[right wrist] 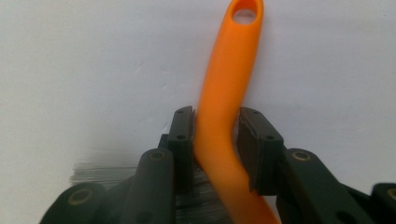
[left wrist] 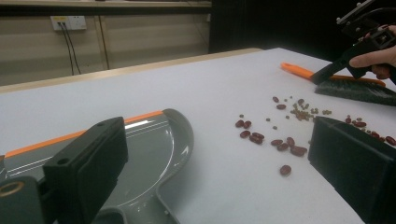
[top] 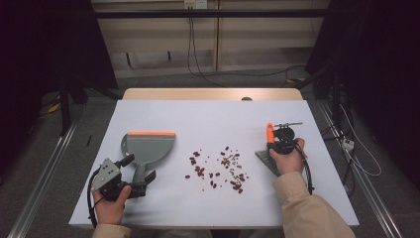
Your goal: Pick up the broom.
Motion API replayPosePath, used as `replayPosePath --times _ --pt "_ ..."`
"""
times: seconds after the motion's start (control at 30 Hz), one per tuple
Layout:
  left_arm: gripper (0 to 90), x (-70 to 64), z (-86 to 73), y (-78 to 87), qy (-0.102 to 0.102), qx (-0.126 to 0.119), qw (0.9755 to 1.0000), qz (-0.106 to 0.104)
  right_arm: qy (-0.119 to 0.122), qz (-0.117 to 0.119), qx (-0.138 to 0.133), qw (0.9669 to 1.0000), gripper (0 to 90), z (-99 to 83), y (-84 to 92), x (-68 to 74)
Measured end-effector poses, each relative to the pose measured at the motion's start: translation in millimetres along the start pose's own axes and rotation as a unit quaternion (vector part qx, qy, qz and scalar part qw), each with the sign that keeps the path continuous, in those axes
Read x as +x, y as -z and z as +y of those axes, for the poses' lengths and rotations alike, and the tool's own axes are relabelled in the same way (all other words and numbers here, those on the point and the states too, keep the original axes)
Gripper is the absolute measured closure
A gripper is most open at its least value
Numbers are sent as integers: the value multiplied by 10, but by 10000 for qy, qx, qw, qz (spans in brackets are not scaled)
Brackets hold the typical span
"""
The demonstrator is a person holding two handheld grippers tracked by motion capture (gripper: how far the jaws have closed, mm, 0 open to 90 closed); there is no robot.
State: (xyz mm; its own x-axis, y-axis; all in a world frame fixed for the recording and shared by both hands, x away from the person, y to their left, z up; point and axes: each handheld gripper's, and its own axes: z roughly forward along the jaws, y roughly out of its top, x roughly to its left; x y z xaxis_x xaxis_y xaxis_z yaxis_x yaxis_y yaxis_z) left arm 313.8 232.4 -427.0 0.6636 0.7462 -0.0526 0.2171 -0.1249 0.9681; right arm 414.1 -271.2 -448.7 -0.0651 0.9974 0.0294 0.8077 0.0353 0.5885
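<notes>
Tabletop [top: 208, 119]: white sheet over a wooden top, pale wood edge showing at the far side; dim room behind, beige wall panels, a socket with cables hanging to a grey floor, dark stands either side. Grey dustpan [top: 147, 148] with orange lip lies left of centre, mouth facing away from the person, its handle running back toward the left gripper [top: 140, 179]. That gripper's jaws stand wide apart on either side of the handle end, with no grip on it that I can see. Brush [top: 270, 144] lies at the right, orange handle pointing away, bristles [left wrist: 357, 92] dark and flat on the sheet. Right gripper [right wrist: 215, 135] is clamped narrow on the orange handle at its bend, pads pressing both sides. Scattered red beans [top: 215, 168] and smaller greenish seeds [left wrist: 303, 112] sit between pan and brush, apart from both. Judgement: sweeping is not yet begun. To do it well, close the left gripper firmly on the pan handle first, turn the orange lip toward the beans and press it flat, then draw the brush low and slow from the right so the bristles gather rather than flick. Risk: round beans roll past the lip.
</notes>
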Motion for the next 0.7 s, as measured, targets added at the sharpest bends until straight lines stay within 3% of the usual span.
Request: replayPosePath --times 0.07,0.33,0.57,0.67,0.7 --pt "47 3 1 9 -24 15 10000 12 -1 8 -147 9999 681 -42 6 2" --pt "47 13 10 32 -13 -36 10000 77 114 161 -186 9996 687 -26 47 -11" --pt "47 -13 23 40 -41 -76 9999 77 120 544 -807 9952 702 -21 282 -39" --pt "47 -15 25 40 -41 -79 9999 87 101 632 -911 9938 704 -21 343 -47" --pt "47 -17 29 40 -46 -84 9999 90 20 749 -1048 9917 707 -17 404 -66"
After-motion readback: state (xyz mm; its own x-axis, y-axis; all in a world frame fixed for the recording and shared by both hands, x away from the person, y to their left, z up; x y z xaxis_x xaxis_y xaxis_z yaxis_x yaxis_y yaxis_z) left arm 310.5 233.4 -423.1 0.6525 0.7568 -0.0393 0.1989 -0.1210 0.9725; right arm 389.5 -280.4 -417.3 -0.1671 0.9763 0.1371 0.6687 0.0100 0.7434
